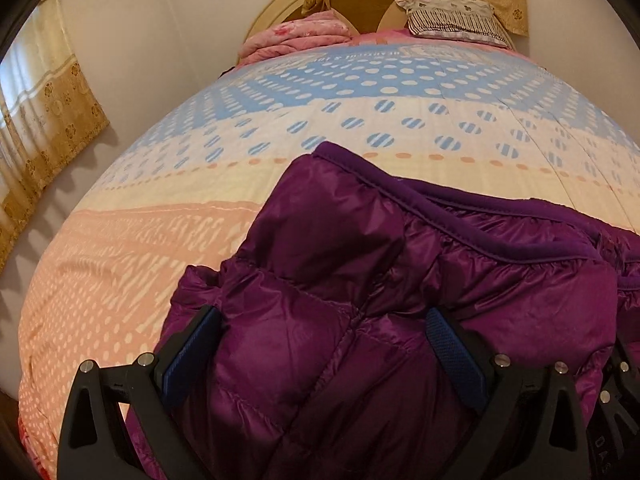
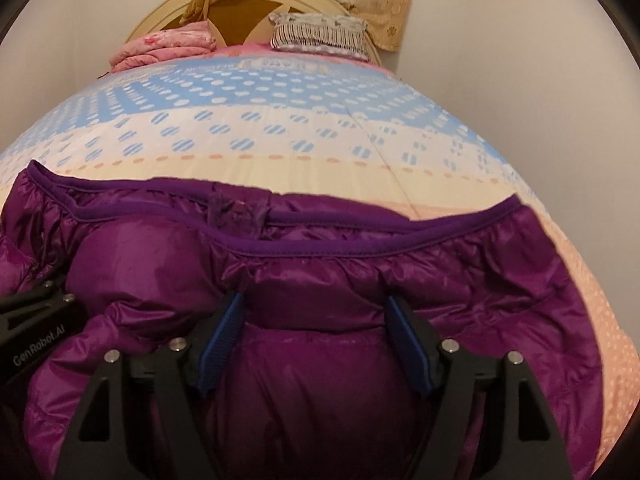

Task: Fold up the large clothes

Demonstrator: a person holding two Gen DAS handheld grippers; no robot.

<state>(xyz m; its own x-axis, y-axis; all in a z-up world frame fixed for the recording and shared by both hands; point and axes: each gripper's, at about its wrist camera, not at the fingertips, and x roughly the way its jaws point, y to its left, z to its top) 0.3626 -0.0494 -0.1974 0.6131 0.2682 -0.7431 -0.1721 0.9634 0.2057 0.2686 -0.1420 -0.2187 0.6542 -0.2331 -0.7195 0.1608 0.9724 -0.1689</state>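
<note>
Fingers of our left gripper [image 1: 326,350] spread wide, straddling puffed fold of purple down jacket [image 1: 400,280]; no pinch seen. Our right gripper [image 2: 316,338] likewise wide apart over jacket bulk, gripping nothing. Jacket lies on bedspread [image 2: 280,132], long axis left-right, trimmed edge ahead of both. Glossy, quilted, slippery-looking.

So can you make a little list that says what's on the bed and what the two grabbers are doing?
garment: purple puffy jacket, bunched on the bed
surface: dotted bedspread
left gripper: open, jacket bulging between its fingers
right gripper: open, fingers either side of a jacket fold
far end: pink blanket, striped pillow
</note>
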